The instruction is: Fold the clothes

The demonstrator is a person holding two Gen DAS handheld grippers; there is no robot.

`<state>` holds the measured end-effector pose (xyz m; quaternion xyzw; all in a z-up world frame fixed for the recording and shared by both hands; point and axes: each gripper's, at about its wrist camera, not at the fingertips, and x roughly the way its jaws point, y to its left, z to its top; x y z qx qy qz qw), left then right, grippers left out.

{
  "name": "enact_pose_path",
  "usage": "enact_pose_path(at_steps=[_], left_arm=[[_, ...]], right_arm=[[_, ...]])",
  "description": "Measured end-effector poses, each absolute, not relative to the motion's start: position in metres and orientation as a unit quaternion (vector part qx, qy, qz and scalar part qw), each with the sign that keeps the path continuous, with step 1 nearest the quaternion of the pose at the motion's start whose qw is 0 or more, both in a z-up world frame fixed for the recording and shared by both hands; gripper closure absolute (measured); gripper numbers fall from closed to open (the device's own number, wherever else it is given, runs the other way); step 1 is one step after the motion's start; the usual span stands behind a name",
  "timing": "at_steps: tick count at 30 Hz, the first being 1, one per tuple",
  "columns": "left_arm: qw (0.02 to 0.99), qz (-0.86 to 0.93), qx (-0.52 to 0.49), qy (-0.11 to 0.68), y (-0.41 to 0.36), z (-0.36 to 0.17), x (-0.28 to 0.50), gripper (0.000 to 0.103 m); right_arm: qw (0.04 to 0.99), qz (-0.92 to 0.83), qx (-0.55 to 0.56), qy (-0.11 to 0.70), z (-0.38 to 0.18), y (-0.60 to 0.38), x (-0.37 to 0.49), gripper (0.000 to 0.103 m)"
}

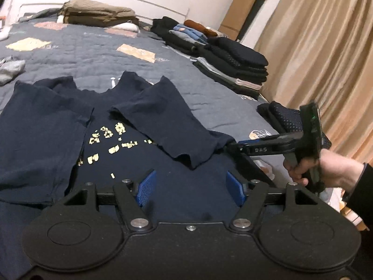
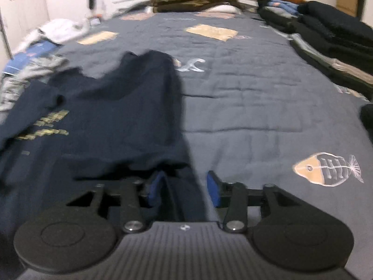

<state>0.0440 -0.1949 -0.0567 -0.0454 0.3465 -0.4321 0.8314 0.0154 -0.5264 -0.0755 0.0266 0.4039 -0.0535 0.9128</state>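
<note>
Both claws open over T-shirt

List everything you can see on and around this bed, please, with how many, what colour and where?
Navy cotton T-shirt with gold print: one, spread near the bed's foot, both sleeves folded inward.
Grey-blue quilted bedspread with tan patches: one, covering the bed.
Stacks of folded dark clothes: several, mostly black, along the right edge.
Folded olive-brown blankets: one pile, at the headboard.
Crumpled grey garment: one, left edge.
Beige curtain: right side.
Left gripper: black, blue pads, open over the shirt.
Right gripper: open, at the shirt's right edge.
</note>
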Motion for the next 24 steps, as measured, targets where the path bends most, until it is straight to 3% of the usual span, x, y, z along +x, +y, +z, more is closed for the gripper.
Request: enact_pose_path(at_steps=[1,4,15,24], left_arm=[[0.832,-0.430,-0.048,0.348,-0.195,-0.058,0.045,0.038],[0.833,-0.428,-0.049,0.347,-0.190,-0.058,0.041,0.038],[0.831,-0.429,-0.051,0.351,-0.185,-0.060,0.044,0.038],[0.831,-0.428,-0.044,0.352,-0.187,-0.062,0.043,0.037]], right_arm=[[0.911,-0.071,0.038,0.404,-0.079,-0.531,0.016,0.097],[0.908,-0.110,0.126,0.385,-0.086,-0.560,0.011,0.101],[0.906,-0.065,0.199,0.369,-0.082,-0.579,-0.006,0.096],[0.909,-0.075,0.097,0.397,-0.089,-0.568,0.016,0.096]])
